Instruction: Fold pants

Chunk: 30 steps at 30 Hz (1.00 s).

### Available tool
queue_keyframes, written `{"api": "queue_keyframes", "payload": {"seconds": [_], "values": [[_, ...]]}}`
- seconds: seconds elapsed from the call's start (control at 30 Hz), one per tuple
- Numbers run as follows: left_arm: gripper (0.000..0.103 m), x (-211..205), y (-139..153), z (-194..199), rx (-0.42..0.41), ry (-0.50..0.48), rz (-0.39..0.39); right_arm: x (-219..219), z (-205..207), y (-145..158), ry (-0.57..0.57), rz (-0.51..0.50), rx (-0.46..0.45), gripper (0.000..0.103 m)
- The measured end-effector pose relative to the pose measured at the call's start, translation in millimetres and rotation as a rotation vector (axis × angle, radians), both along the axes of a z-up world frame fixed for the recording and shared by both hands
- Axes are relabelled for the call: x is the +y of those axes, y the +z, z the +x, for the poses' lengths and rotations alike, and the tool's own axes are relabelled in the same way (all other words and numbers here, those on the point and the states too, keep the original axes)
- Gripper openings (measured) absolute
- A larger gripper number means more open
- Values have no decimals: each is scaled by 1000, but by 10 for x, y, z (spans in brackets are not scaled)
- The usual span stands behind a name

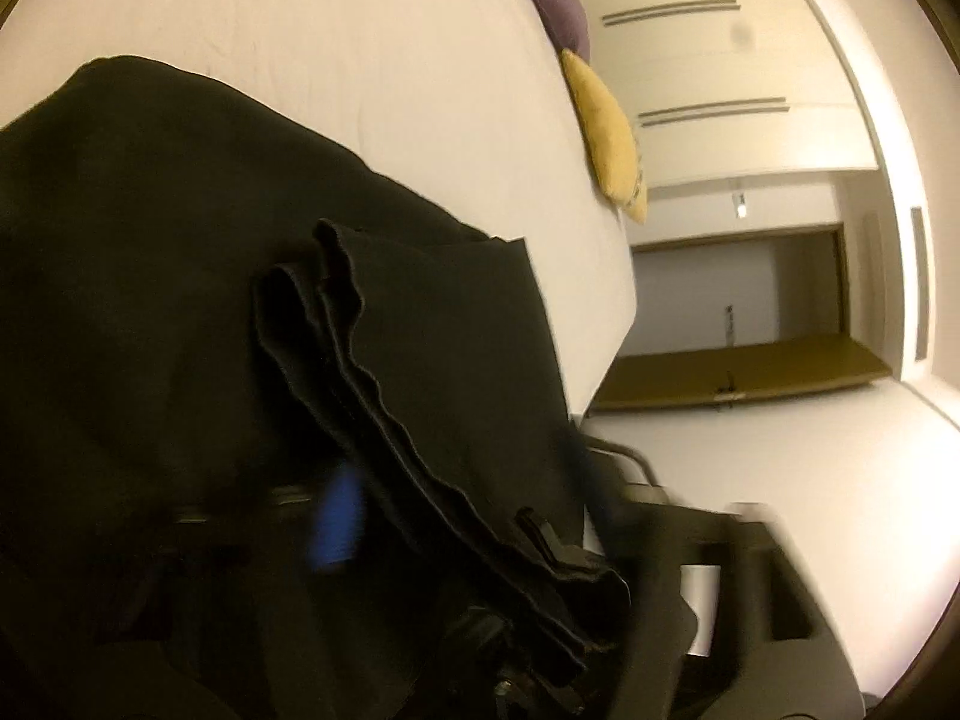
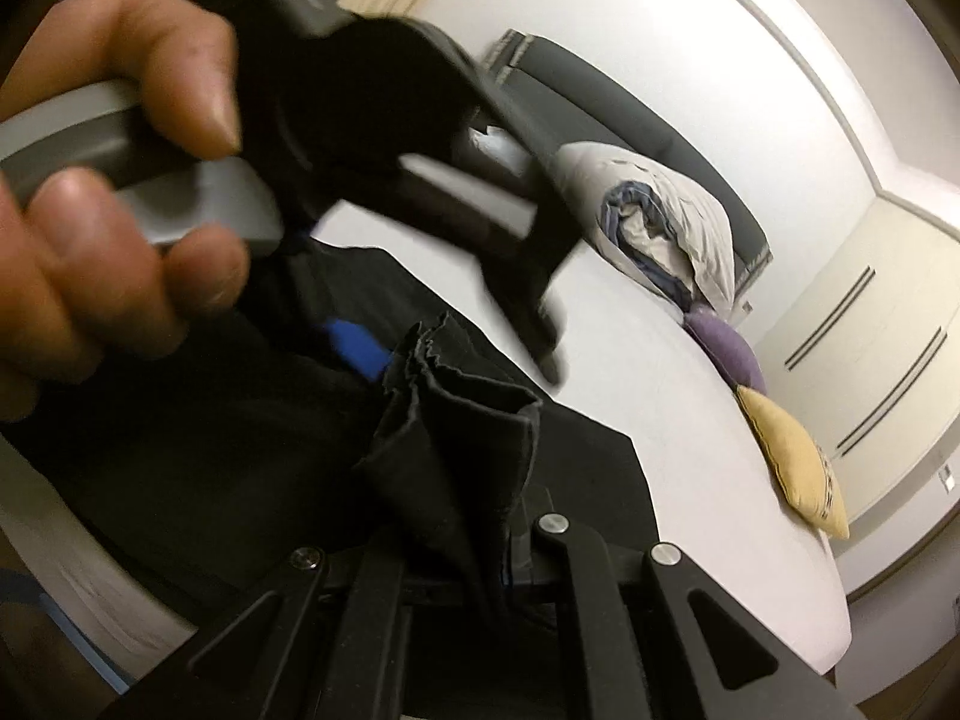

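Pants [image 2: 180, 450], black, lie bunched on the white bed [image 2: 690, 420], well short of the yellow cushion [image 2: 792, 468] at its far edge. The right gripper [image 2: 498, 558] has its jaws clamped on a gathered hem. The left gripper [image 2: 528, 312] is beside it in a hand [image 2: 108, 192]; whether its jaws pinch cloth cannot be told.
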<state>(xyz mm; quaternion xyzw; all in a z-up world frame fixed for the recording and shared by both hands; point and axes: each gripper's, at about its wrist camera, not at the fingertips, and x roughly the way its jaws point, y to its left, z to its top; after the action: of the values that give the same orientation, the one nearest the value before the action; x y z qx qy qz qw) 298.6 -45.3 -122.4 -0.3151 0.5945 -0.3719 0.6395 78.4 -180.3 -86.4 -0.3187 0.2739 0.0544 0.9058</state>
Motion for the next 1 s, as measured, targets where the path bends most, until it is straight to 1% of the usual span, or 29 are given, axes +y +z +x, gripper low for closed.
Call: {"api": "queue_keyframes", "payload": {"seconds": [0.03, 0.1, 0.2, 0.3, 0.43, 0.47, 0.63, 0.77, 0.93, 1.0], "values": [[29, 33, 0, 28, -11, -7, 25, 21, 13, -8, 6, -5, -2, 7], [24, 113, 2, 54, -28, -5, 52, 89, -2, -6, 23, -14, -2, 7], [19, 249, 21, 104, -48, 0, 90, 243, -40, -22, 58, -37, 2, 7], [15, 405, 77, 137, -85, -6, 133, 447, -141, -61, 111, -55, 11, 7], [15, 610, 88, 173, -96, 10, 182, 709, -210, -160, 177, -88, 41, 7], [15, 730, 56, 123, -97, 15, 189, 749, -228, -197, 188, -95, 49, 7], [15, 1013, -42, 44, -81, 56, 209, 897, -295, -311, 229, -111, 84, 7], [14, 1152, -145, -62, -74, 71, 208, 933, -318, -324, 253, -118, 97, 7], [14, 1099, -176, -168, -88, 91, 216, 995, -364, -329, 275, -133, 106, 7], [14, 977, -167, -178, -90, 99, 219, 975, -352, -333, 280, -135, 110, 7]]}}
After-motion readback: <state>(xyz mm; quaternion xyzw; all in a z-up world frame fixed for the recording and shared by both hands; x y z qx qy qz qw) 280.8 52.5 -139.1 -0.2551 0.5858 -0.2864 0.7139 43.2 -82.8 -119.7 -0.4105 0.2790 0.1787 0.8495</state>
